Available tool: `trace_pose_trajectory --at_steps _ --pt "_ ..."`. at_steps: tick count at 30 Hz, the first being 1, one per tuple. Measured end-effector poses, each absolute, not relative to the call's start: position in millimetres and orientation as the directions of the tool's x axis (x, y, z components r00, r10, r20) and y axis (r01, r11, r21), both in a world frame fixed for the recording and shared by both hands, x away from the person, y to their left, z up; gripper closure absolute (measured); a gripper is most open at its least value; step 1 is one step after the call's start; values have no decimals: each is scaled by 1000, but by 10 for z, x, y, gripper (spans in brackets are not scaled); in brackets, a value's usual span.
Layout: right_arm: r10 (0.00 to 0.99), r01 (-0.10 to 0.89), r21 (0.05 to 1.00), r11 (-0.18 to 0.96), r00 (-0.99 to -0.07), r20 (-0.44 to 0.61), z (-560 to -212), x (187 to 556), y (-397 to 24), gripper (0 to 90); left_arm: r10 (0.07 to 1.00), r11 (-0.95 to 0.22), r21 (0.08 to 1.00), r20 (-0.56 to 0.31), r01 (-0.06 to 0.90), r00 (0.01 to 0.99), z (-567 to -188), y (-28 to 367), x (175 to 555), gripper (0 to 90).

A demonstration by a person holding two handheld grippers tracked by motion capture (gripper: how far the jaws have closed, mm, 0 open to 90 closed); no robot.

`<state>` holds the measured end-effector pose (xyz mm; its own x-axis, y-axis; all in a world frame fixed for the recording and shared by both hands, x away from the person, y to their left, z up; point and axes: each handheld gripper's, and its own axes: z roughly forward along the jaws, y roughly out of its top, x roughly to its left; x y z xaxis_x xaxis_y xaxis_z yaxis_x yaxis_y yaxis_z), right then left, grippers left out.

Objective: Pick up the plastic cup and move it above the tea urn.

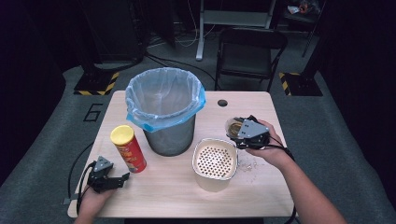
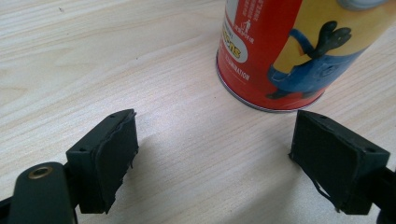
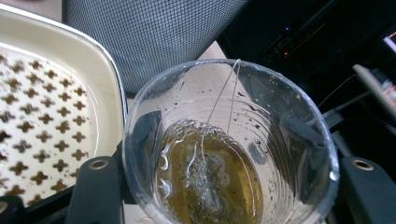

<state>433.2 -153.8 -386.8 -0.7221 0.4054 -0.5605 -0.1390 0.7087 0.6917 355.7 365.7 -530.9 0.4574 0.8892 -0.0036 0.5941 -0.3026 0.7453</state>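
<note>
Right gripper (image 3: 219, 186) pinching clear cup (image 3: 229, 140) of amber liquid with tea bag – raised beside perforated cream container (image 1: 215, 163), toward bench right edge. Left gripper (image 2: 215, 158) spread, empty – near front-left corner, just short of red chip can (image 2: 285, 51). Lined bin (image 1: 166, 109) mid-bench.

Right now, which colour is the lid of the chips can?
Yellow; the lid shows best in the high view.
</note>
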Motion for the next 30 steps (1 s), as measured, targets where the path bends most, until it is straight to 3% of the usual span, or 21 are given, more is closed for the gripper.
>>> trace_pose_trajectory --at_steps 11,18,27,30 --pt "241 -312 465 828 -552 -799 -3928 4150 -1311 366 889 -302 745 -5 595 457 -5308 3657 3557 145" --pt "62 -381 188 905 -320 -945 -4026 4049 -1144 368 889 -303 744 -5 595 458 -5308 3658 3557 145" --pt "-211 -413 -170 895 -55 -976 -4171 3935 -1002 371 889 -302 745 -5 595 458 -5308 3657 3557 145" --pt "-259 -404 -244 882 18 -966 -4218 3887 -973 371 889 -303 745 -4 594 458 -5309 3657 3557 145"
